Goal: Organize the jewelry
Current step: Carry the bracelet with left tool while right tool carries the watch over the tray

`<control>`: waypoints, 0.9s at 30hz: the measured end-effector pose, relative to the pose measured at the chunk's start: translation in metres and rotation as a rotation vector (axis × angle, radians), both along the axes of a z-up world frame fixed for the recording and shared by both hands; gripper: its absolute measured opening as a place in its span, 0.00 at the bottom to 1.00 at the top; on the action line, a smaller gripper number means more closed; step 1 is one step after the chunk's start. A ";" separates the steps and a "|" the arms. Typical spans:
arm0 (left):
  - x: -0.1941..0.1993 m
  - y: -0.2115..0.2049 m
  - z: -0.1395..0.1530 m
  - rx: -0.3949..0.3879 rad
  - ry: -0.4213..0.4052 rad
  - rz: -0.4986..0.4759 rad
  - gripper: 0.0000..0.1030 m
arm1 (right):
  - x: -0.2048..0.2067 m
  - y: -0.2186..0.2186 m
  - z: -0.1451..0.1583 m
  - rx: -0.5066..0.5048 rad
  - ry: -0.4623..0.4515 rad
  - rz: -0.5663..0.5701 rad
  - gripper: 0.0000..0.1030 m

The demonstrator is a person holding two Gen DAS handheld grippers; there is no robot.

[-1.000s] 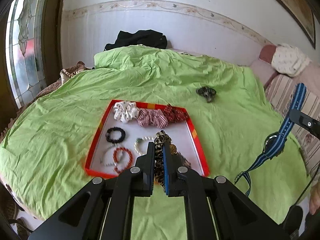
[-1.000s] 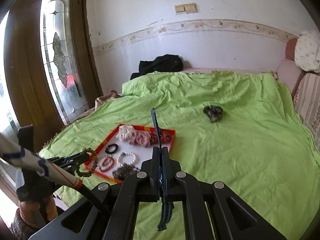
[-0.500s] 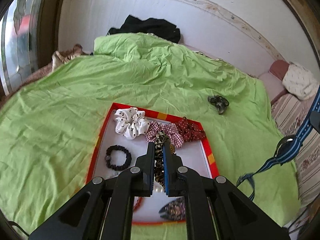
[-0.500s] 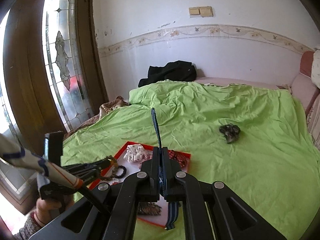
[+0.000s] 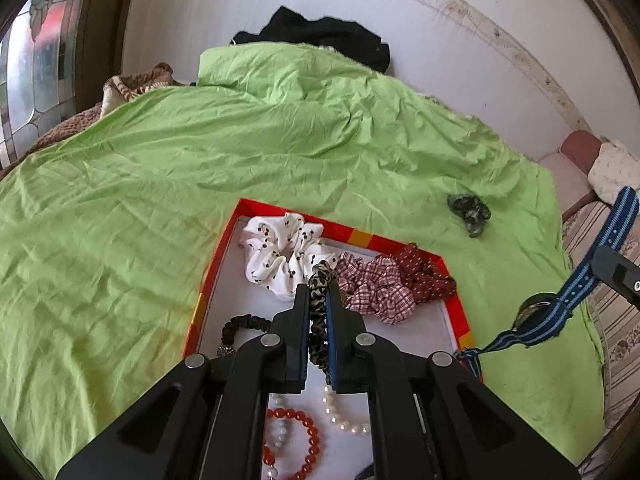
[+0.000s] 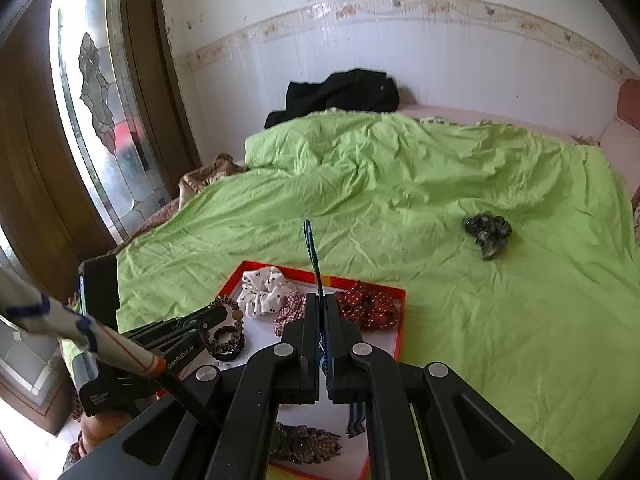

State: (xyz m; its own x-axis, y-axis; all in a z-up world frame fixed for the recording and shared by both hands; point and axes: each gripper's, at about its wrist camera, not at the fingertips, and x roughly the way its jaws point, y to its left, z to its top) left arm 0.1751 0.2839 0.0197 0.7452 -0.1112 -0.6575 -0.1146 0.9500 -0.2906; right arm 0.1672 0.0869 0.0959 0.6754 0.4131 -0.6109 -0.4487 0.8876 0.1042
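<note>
A red-rimmed tray [image 5: 212, 268] with a white floor lies on the green bedsheet. It holds white [image 5: 276, 252], checked [image 5: 372, 284] and dark red [image 5: 424, 268] scrunchies, a black hair tie [image 5: 244, 324] and bead bracelets [image 5: 308, 436]. My left gripper [image 5: 319, 292] is shut on a leopard-print scrunchie [image 5: 318, 312], held above the tray's middle. My right gripper [image 6: 320, 300] is shut on a blue striped strap [image 6: 312, 252] with a watch, which also shows in the left wrist view [image 5: 560, 308] to the right of the tray. The left gripper appears in the right wrist view [image 6: 224, 312].
A dark green scrunchie [image 5: 470, 210] lies alone on the sheet [image 5: 120, 208] beyond the tray, also in the right wrist view [image 6: 486, 232]. Black clothing [image 5: 320, 36] is heaped at the far wall. A glass door [image 6: 96, 120] stands at the left, cushions [image 5: 608, 168] at the right.
My left gripper has moved forward and lower over the tray with the leopard scrunchie. My right gripper has come closer to the tray with the strap.
</note>
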 end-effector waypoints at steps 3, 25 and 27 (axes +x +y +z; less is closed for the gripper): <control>0.011 -0.004 -0.012 0.036 0.052 0.003 0.07 | 0.012 0.008 -0.015 -0.008 0.039 0.006 0.02; 0.037 -0.021 -0.049 0.126 0.210 0.006 0.08 | 0.056 0.010 -0.105 -0.029 0.274 -0.021 0.03; 0.036 -0.022 -0.049 0.128 0.207 0.002 0.14 | 0.060 0.011 -0.108 -0.035 0.274 -0.028 0.03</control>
